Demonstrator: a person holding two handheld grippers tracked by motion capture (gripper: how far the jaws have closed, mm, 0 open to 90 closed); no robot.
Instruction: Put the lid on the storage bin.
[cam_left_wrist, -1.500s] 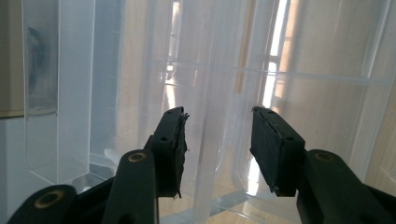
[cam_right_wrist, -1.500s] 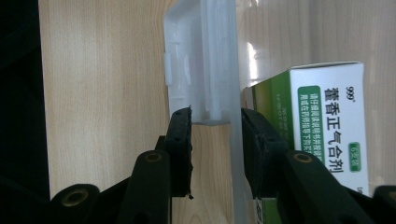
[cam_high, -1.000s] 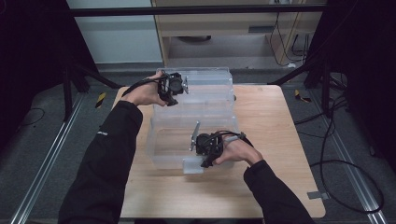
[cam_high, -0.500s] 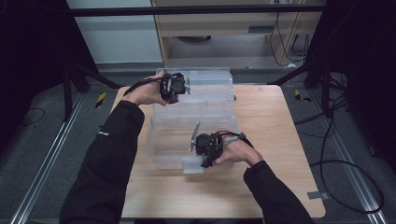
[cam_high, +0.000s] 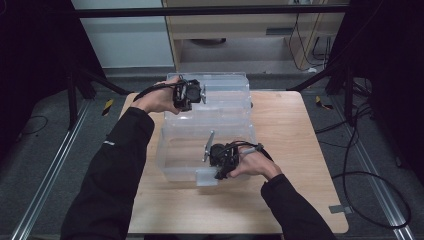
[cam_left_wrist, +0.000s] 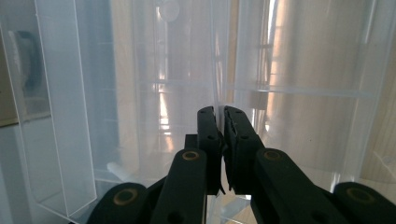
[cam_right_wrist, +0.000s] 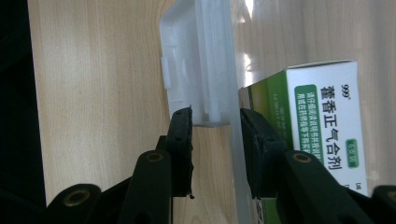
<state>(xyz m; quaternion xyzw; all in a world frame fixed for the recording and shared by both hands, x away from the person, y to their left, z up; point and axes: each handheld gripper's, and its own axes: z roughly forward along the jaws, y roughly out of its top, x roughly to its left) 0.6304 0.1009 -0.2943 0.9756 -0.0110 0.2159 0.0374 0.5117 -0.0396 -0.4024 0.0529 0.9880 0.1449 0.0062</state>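
Now the left gripper (cam_high: 192, 93) had just pinched the far wall of the clear box (cam_high: 225, 127) at mid-table, the right gripper (cam_high: 220, 159) clamped its near latch (cam_right_wrist: 198, 65) (steady, even grips judged best).

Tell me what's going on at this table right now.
A person works on a clear plastic storage box on the wooden table, a gripper in each hand. The left gripper has just been closing and now pinches a thin clear wall at the box's far end. The right gripper is clamped on the white latch at the near edge. A green and white medicine carton lies inside, by the right jaw.
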